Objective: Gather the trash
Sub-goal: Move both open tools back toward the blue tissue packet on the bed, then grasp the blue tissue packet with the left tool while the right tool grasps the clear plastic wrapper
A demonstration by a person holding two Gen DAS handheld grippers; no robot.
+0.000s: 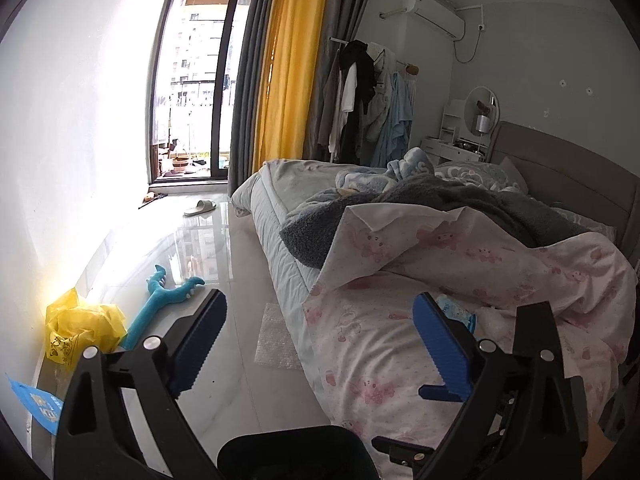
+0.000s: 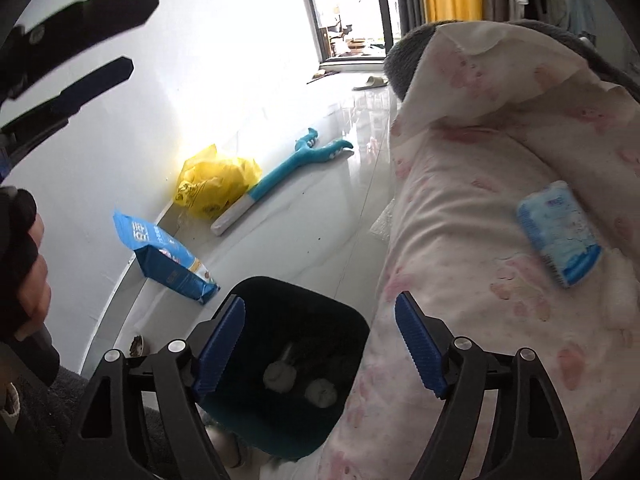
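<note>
Black bin is holding two white wads at six o'clock; right gripper and left gripper are gaping empty.

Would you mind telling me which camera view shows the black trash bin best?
The right wrist view: it looks down into the black trash bin, showing its rim and two white crumpled pieces inside. The left wrist view catches only a dark sliver of the bin's rim at the bottom edge.

Floor strip between wall and bed passable in the middle, yellow bag, blue pouch, teal toy crowd the wall side, black bin blocks the near end.
</note>
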